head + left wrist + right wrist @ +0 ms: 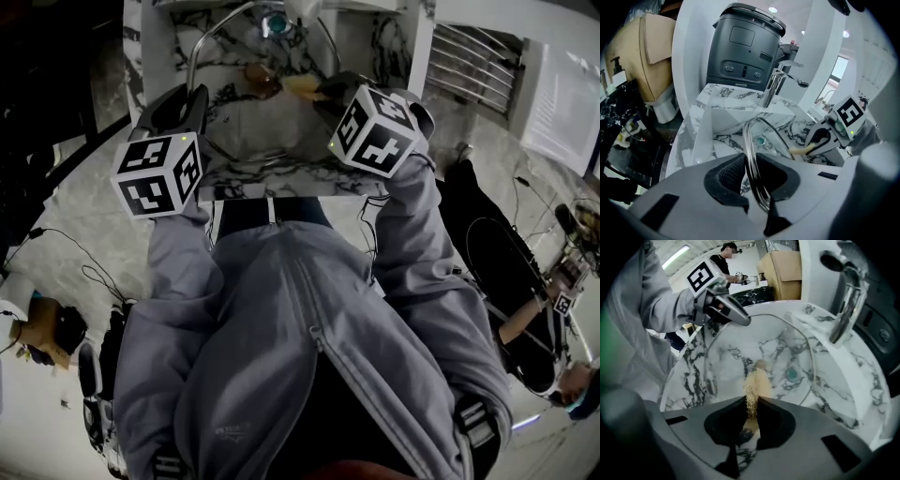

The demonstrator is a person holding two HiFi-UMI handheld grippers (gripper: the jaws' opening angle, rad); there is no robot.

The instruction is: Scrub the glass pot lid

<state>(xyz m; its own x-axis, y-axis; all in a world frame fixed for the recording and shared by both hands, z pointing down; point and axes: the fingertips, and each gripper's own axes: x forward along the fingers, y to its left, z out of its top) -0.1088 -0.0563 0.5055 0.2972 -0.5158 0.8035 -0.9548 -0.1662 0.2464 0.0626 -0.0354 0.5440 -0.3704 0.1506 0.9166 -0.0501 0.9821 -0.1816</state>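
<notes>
Scrubbing step in hand: left tool clamps the rim of the glass pot lid, held on edge above the marble sink; right tool pinches a tan fibrous scrubber at the glass face (contact uncertain). Judged best: hold the rim steady, press lightly, and work overlapping strokes out to the edge.

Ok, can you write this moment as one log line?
left gripper: shut on glass lid, upright over sink | right gripper: shut on yellow sponge | scrubbing contact: unclear
</notes>
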